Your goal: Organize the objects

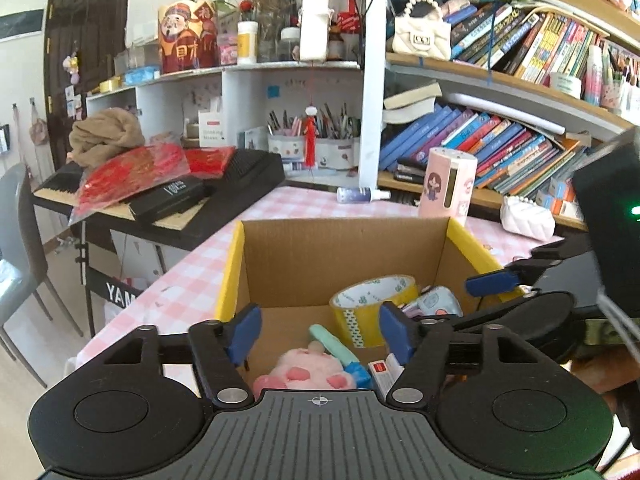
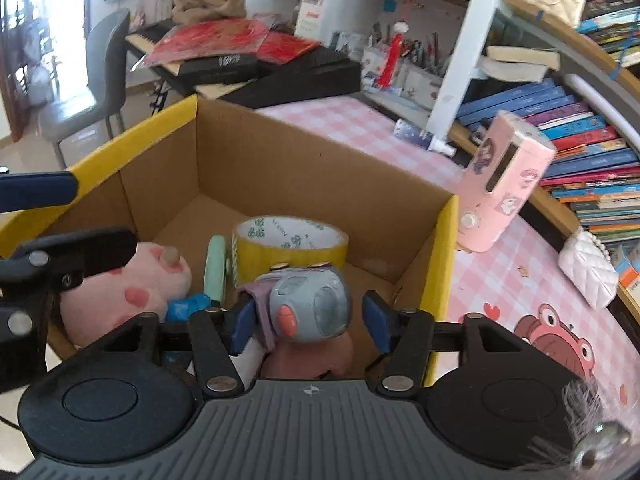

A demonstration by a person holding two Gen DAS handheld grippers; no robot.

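The left gripper point(image 1: 320, 332) hangs over an open cardboard box point(image 1: 340, 248) on the pink checked bench point(image 1: 192, 280), its blue fingers point(image 1: 244, 332) spread with nothing between them. Below lie a pink plush toy point(image 1: 304, 372), a roll of yellow tape point(image 1: 372, 308) and a mint-green stick (leaning). A pink cylinder point(image 1: 448, 184) stands behind the box.

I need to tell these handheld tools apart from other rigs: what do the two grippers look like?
Both match: the left gripper and right gripper each have a ribbed grey deck with a small crosshair mark, two round black discs, black linkage arms with silver rivets, and blue pads on the fingers.
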